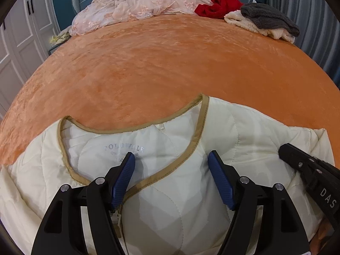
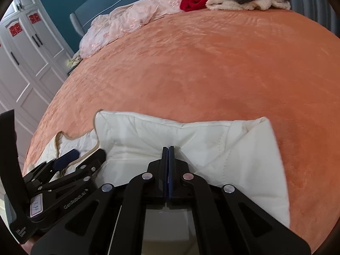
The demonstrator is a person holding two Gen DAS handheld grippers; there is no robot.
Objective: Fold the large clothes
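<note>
You are working on a big cream jacket (image 1: 176, 191) that is lying on the orange bed cover (image 1: 159, 68), close to you at the near edge of the bed. The neck with its tan trim (image 1: 197, 136) is pointing away from you, and the front is partly zipped.

Your left gripper (image 1: 171, 178) is hanging over the chest, just below the neck. Its two blue fingers (image 1: 125, 176) are spread wide apart and are holding nothing.

Your right gripper (image 2: 168, 170) is sitting on the jacket's right side. Its fingers are pressed tight together. A crease of cloth runs right up to the tips, so it looks like you are pinching the fabric, but you cannot see cloth between them for sure.

The sleeve (image 2: 244, 155) on that side is looking tucked in over the body, so I think one side fold is under way. The left side is not yet folded, and the jacket is not yet folded in half. So you are only near the start.

More clothes are waiting far away by the headboard: a pink one (image 1: 136, 8), a red one (image 1: 218, 5), and a grey one (image 1: 269, 18).
</note>
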